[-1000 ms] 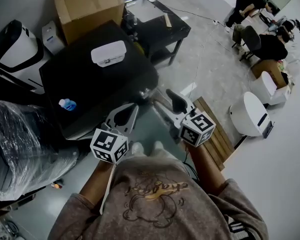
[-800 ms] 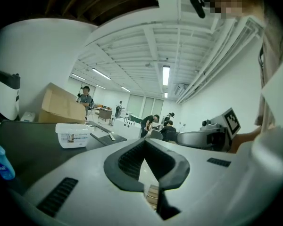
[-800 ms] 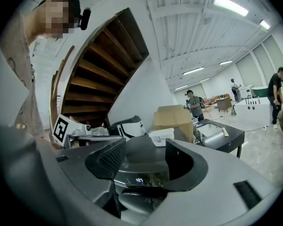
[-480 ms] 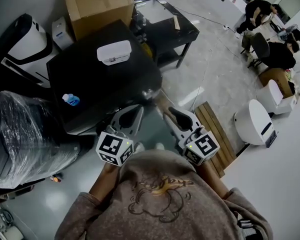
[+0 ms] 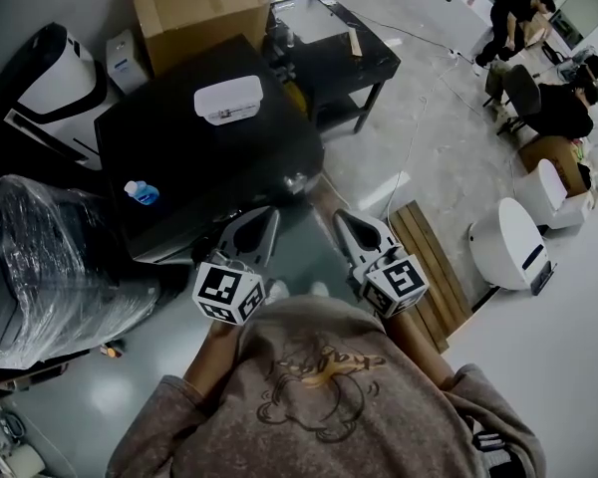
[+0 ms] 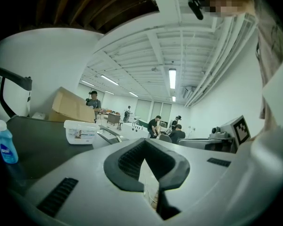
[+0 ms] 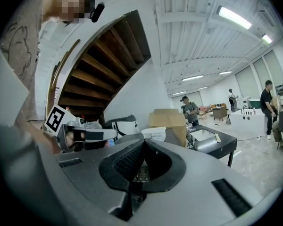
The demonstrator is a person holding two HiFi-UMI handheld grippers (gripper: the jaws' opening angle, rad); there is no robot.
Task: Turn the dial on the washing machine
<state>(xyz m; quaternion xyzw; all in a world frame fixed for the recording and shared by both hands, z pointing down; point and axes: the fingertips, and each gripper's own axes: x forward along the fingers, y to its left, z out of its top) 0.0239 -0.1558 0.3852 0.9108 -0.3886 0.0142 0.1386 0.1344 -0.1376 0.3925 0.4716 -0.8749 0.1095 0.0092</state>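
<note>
The black washing machine (image 5: 194, 157) stands ahead and to the left, with a white box (image 5: 226, 100) and a blue bottle (image 5: 140, 191) on its lid. A small shiny knob (image 5: 297, 181) shows at its near right corner; I cannot tell whether it is the dial. My left gripper (image 5: 263, 214) hovers just off the machine's front edge, jaws shut and empty (image 6: 144, 142). My right gripper (image 5: 341, 216) hangs to the right of that corner, touching nothing. Its jaws have just been closing and now meet with nothing between them (image 7: 144, 141).
A cardboard box (image 5: 194, 8) and a black low table (image 5: 324, 53) stand behind the machine. A plastic-wrapped bundle (image 5: 40, 267) and a white appliance (image 5: 45, 93) are at the left. A wooden pallet (image 5: 429, 257), a white device (image 5: 508, 242) and seated people (image 5: 553, 103) are at the right.
The right gripper's jaws, wide apart a second ago, have closed on nothing, and it has drifted slightly down and back. The left gripper has barely moved.
</note>
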